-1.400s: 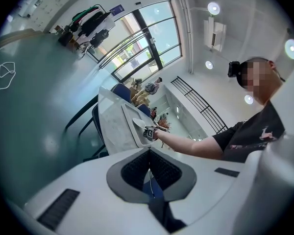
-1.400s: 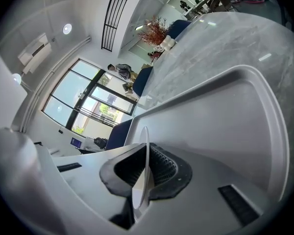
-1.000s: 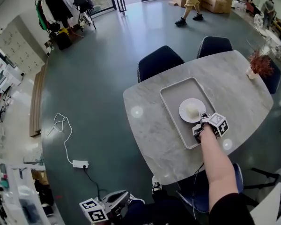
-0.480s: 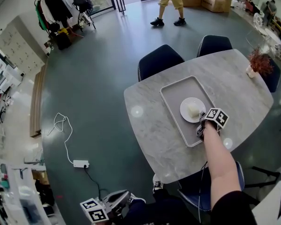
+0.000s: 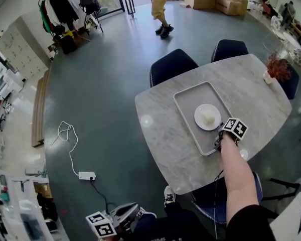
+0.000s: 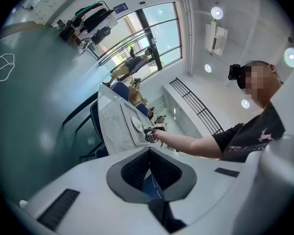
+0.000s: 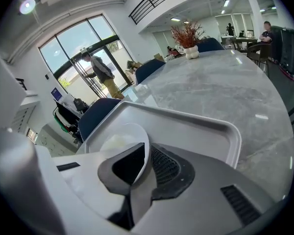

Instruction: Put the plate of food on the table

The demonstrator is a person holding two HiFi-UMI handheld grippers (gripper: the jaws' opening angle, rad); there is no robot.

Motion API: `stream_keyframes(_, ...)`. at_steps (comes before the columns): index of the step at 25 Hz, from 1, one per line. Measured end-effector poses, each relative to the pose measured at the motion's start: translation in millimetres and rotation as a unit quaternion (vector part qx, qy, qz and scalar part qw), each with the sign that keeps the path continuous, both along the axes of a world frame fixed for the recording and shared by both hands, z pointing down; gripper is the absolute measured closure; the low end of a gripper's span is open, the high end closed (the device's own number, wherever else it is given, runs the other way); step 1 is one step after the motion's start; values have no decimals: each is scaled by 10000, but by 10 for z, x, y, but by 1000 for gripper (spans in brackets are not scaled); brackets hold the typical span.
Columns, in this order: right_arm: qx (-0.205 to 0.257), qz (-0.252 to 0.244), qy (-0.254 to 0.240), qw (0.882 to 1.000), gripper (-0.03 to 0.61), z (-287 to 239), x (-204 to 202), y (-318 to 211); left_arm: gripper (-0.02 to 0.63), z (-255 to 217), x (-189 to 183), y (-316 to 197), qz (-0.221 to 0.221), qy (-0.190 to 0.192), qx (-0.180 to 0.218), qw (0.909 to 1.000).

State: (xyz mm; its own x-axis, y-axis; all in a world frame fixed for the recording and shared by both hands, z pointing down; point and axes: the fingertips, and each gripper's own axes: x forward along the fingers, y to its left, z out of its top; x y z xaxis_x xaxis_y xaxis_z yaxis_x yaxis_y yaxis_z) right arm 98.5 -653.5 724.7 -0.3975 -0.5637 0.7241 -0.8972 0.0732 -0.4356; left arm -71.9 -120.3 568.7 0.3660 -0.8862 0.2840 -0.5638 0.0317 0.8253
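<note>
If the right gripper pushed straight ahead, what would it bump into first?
The right gripper is clamped on the plate rim. Going straight on, it would likely meet the food first, then the tray wall.

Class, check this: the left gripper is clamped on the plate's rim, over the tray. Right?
No. The right gripper is clamped on the rim of the plate, over the tray; the right gripper view shows it.

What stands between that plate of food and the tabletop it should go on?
Only the raised rim of the tray: the plate sits inside it, its edge clamped in the right gripper. Nothing visible stands on the marble table beside the tray, so lifting over should do.
</note>
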Motion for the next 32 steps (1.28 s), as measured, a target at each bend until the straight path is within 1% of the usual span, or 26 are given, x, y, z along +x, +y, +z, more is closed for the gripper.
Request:
stream_keyframes(2,103,-3,-9,9999,558,-78,34,44,607,-23,-17,26,56,-13,29,10000)
stream_keyframes(4,179,0,-31,9998,566,-165,49,107,607,-37,-56,69,105,6,58,9999)
stream_keyframes(11,455,122,-395,9981,566,-545,151,430,607,-98,-188,217,499,18,258,9984)
stream_keyframes(15,665,100,-702,9953,566,-867,183,780,607,-152,-286,343,766,13,380,9963)
stream_keyframes(21,948,108,-1117,9892,566,-1306,221,1559,607,-263,-478,673,1153,9,580,9916)
stream_keyframes(27,1151,-236,-1231,9854,566,-1562,166,2532,607,-359,-653,962,1428,65,778,9867)
stream_keyframes(30,1154,-432,-1443,9818,566,-1650,155,3109,607,-399,-587,1118,1676,87,860,9821)
stream_keyframes(32,1186,-605,-1641,9774,566,-1709,136,3523,607,-407,-506,1226,1875,79,927,9779)
